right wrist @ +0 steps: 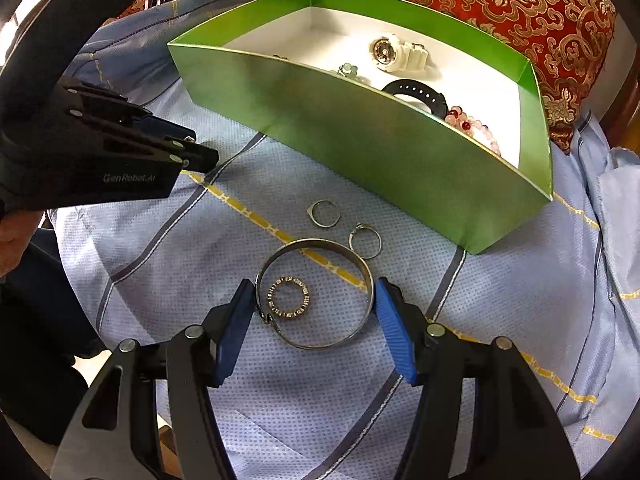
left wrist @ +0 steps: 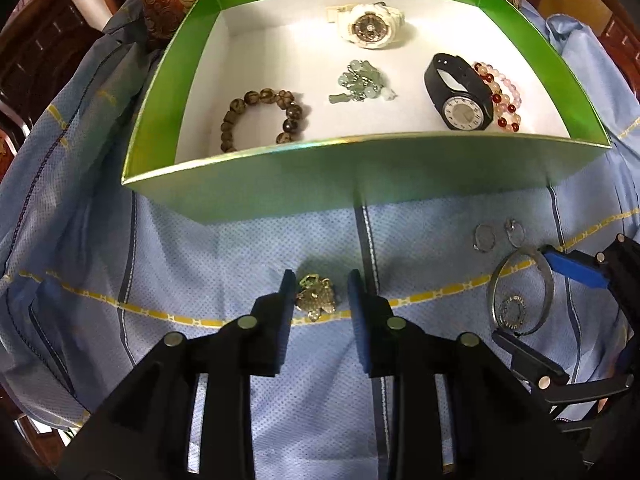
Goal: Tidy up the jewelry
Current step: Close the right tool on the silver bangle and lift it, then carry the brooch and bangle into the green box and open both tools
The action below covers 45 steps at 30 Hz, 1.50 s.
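Nearest our left wrist camera, our left gripper [left wrist: 318,292] points down at the pale blue striped cloth [left wrist: 200,248], its dark blue pads standing apart on either side of a small gold-toned flower brooch [left wrist: 316,298]. The left pad sits just beside the brooch and the right pad shows a clear gap, so we are not clamping it.

To the right, our right gripper [right wrist: 316,300] straddles a plain silver metal bangle [right wrist: 316,294] lying flat on the cloth. Its blue ribbed pads sit against the bangle's outer edge on both sides; we cannot tell whether they press on it. Inside the bangle lies a small ring set with tiny stones [right wrist: 289,296]. Just beyond it lie two thin silver rings [right wrist: 325,214], side by side.

Farther off sits a shallow green cardboard box with a white floor [left wrist: 280,184]. Left to right it holds a brown bead bracelet [left wrist: 260,120], a pale green jade bead piece [left wrist: 360,82], a white wristwatch [left wrist: 370,26] at the far side, a black wristwatch [left wrist: 460,94], and a red and pink bead bracelet [left wrist: 502,96].
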Motion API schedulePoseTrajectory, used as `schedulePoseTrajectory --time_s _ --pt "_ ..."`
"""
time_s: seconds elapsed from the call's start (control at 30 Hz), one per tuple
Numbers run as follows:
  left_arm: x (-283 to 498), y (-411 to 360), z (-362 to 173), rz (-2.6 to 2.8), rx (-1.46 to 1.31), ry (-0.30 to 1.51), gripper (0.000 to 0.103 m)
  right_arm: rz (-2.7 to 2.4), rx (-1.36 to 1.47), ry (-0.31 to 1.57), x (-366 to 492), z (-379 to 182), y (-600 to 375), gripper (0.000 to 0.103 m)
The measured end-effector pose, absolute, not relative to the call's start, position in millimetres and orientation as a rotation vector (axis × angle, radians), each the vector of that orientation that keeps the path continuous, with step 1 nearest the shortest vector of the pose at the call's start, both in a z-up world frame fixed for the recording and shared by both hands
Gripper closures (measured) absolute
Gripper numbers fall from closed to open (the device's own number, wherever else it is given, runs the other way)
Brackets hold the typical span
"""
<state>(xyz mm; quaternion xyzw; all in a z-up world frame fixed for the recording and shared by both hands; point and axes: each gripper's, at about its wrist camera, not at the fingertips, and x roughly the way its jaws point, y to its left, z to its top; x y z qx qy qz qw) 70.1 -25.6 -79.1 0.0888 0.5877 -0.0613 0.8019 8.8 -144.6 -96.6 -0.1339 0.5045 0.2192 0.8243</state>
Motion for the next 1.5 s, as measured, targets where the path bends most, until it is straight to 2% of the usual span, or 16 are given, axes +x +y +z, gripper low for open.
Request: schedulePoseTrajectory --time_s 0.37,0.47,0.67,0.7,0.73,0.77,0.97,1.23,1.37,1.5 --pt "69 -28 -80 -0.128 0.199 1.258 0.075 0.449 -0.306 1.065 9 -97 -144 0.038" --pt "69 -27 -80 -0.128 0.199 1.258 0.075 0.441 -0.312 1.061 9 -98 -144 0.033" --pt "69 -26 -80 -0.125 0.192 1.258 0.076 0.437 -0.311 1.061 11 -99 -144 0.032" --pt "69 -26 -80 -0.123 0.190 1.257 0.082 0.438 -0.306 1.062 12 -99 -145 0.032" --pt "69 -26 -80 -0.124 0.186 1.257 0.082 0.441 -0.298 1.066 13 -99 -146 0.035" --pt "70 -24 -79 -0.126 0.177 1.256 0.082 0.448 -0.287 1.071 13 -100 -147 0.042" --pt "72 -10 -64 -0.125 0.105 1.228 0.082 0.465 -0.244 1.081 16 -98 -150 0.043" --pt "66 -1 -39 -0.142 0.069 1.173 0.082 0.479 -0.195 1.046 15 -80 -158 0.043" --pt "62 2 -3 -0.184 0.052 1.077 0.082 0.519 -0.170 0.960 12 -41 -162 0.043" --pt "100 -7 30 -0.194 0.071 0.994 0.082 0.476 -0.130 0.870 42 4 -170 0.043"
